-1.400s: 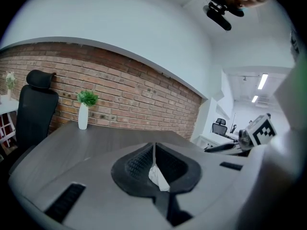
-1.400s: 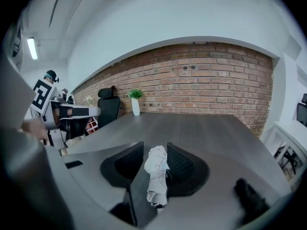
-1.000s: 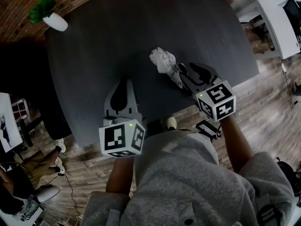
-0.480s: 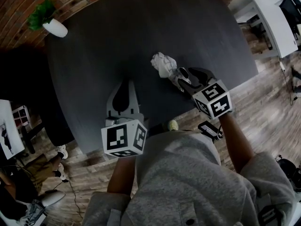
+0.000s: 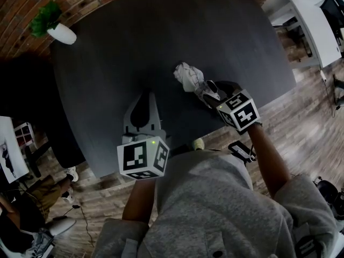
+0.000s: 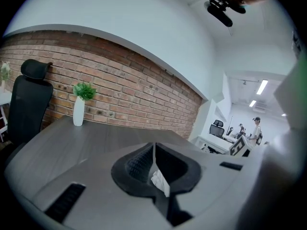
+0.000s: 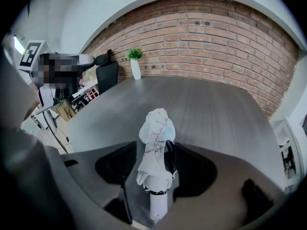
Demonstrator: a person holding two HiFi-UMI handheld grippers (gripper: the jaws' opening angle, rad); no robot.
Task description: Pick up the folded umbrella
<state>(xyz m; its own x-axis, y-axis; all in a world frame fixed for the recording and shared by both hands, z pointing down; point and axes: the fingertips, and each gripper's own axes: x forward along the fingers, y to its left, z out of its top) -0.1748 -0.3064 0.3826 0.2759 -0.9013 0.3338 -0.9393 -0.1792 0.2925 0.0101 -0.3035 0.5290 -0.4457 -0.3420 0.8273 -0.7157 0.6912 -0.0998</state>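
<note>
Versus a second ago: right tool [image 5: 210,90] sits lower and tipped more steeply; left tool [image 5: 144,95] unchanged. White folded fabric umbrella [image 5: 188,75] barely shifted, just 5 o'clock of table centre.

Dark grey round table [image 5: 134,42]; white vase with green plant [image 5: 60,32] at its 10 o'clock edge. Red brick wall [image 7: 211,37] behind, wooden plank floor [image 5: 301,106] around.

Right tool jaws opening: umbrella between them, fabric against one pad, gap at other. Whether umbrella touches table unclear. Left tool at table's 7 o'clock edge, jaws closed together.
</note>
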